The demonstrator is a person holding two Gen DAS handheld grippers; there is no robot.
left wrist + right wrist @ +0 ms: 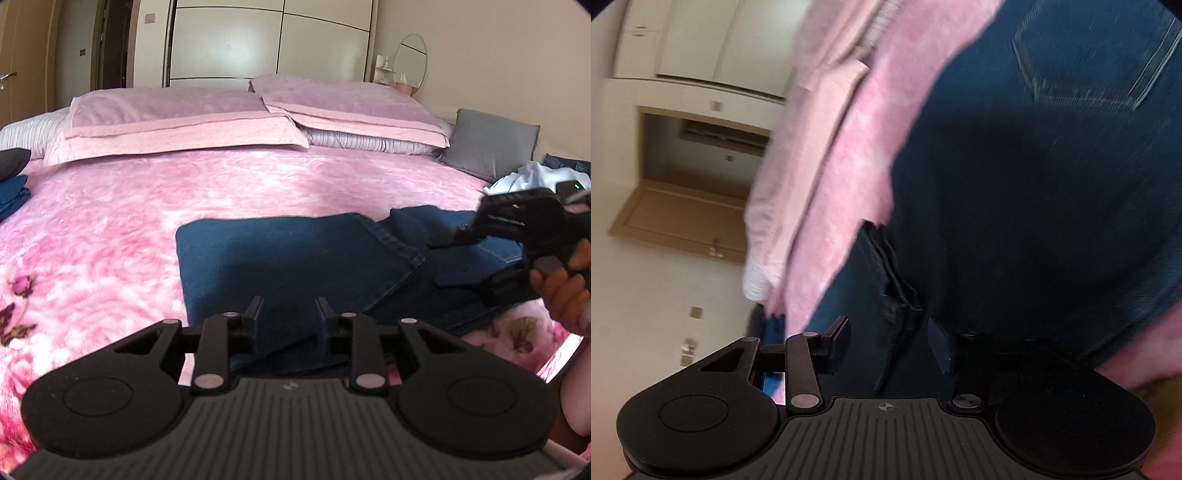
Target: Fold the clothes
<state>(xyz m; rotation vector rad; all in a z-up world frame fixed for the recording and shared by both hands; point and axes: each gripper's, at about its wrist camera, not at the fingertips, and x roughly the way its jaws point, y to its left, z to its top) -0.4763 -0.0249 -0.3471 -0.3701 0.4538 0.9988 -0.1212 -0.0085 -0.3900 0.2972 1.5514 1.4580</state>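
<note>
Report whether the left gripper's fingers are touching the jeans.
Cannot tell. In the left wrist view the left gripper has its jaws parted above the jeans, but no clear gap or contact shows.

Matt blue denim jeans (pixel 295 258) with stitched seams lie on a fuzzy pink blanket (pixel 110 229).

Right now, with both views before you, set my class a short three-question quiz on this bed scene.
1. True or false: the jeans lie on the pink bedspread.
2. Which cushion leans at the bed's far right? A) grey B) green C) yellow
3. Fill in: in the left wrist view, the left gripper has its jaws ____, with nothing pressed between them.

Key: 1 true; 2 A, the grey cushion; 3 open.
</note>
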